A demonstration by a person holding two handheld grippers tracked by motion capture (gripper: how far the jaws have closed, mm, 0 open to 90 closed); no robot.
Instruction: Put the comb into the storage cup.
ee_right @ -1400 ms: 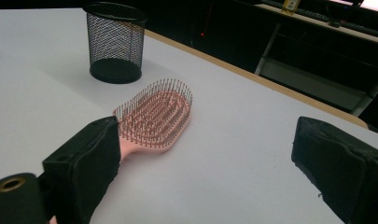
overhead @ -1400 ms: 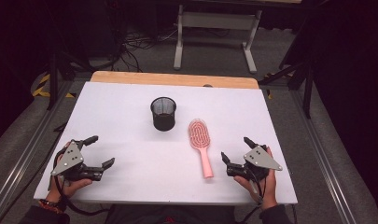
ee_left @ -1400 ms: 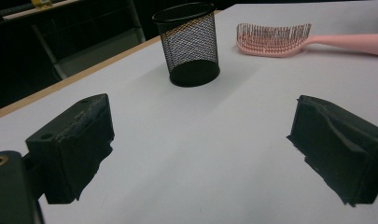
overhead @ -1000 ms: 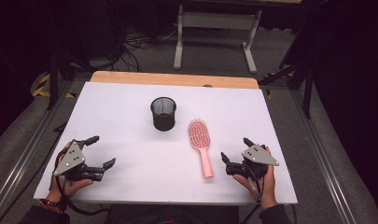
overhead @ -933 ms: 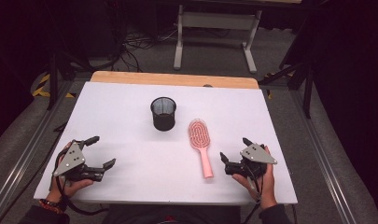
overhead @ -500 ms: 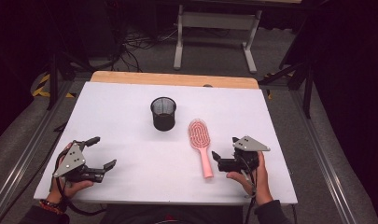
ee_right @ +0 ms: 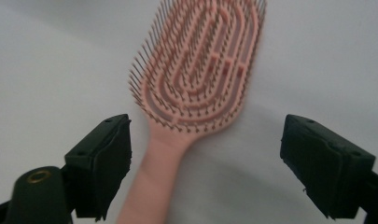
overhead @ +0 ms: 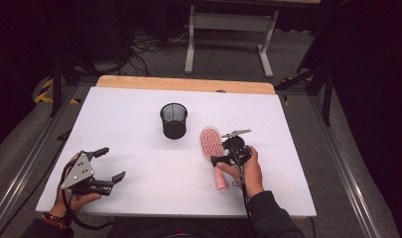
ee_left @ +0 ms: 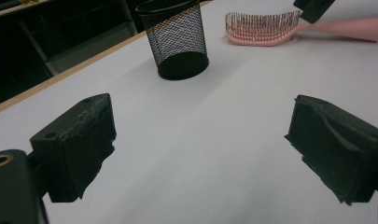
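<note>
My right tongs, moved in from the worktop's near right corner, now narrow, still unclamped, over the pink hairbrush lying right of centre, pickup imminent; left tongs idle spread.

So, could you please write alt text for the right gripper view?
A pink hairbrush lies bristles-up on a white table, its handle running down between the right gripper's two black fingers. The fingers stand wide apart, not pressing the brush.

White table on grey carpet, metal stand behind, dim room
</note>
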